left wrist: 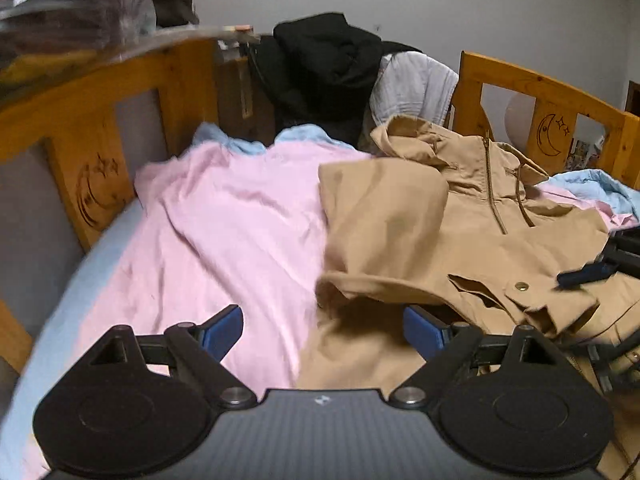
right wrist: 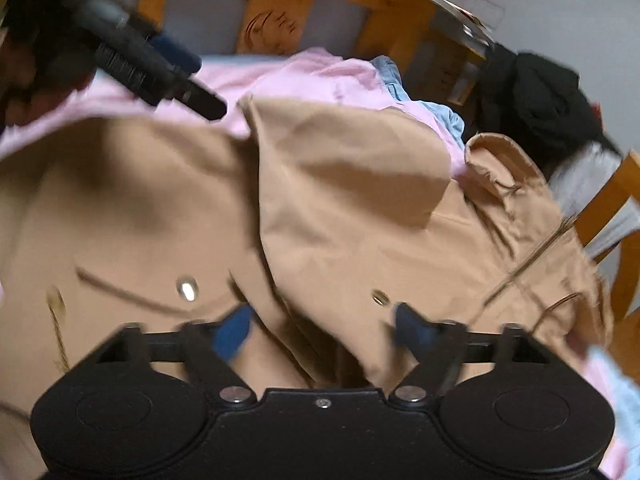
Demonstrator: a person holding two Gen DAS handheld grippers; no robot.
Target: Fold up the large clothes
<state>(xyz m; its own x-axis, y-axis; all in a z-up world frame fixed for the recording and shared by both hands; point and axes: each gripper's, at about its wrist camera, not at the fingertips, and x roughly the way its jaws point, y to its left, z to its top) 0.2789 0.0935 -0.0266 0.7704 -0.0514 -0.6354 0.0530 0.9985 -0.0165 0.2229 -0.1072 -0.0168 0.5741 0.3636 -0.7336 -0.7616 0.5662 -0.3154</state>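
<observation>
Tan jacket below both tongs, seemingly ungripped

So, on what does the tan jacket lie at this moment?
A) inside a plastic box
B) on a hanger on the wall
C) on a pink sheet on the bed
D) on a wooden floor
C: the tan jacket lies spread on the pink sheet, which covers the bed inside its wooden frame.
</observation>
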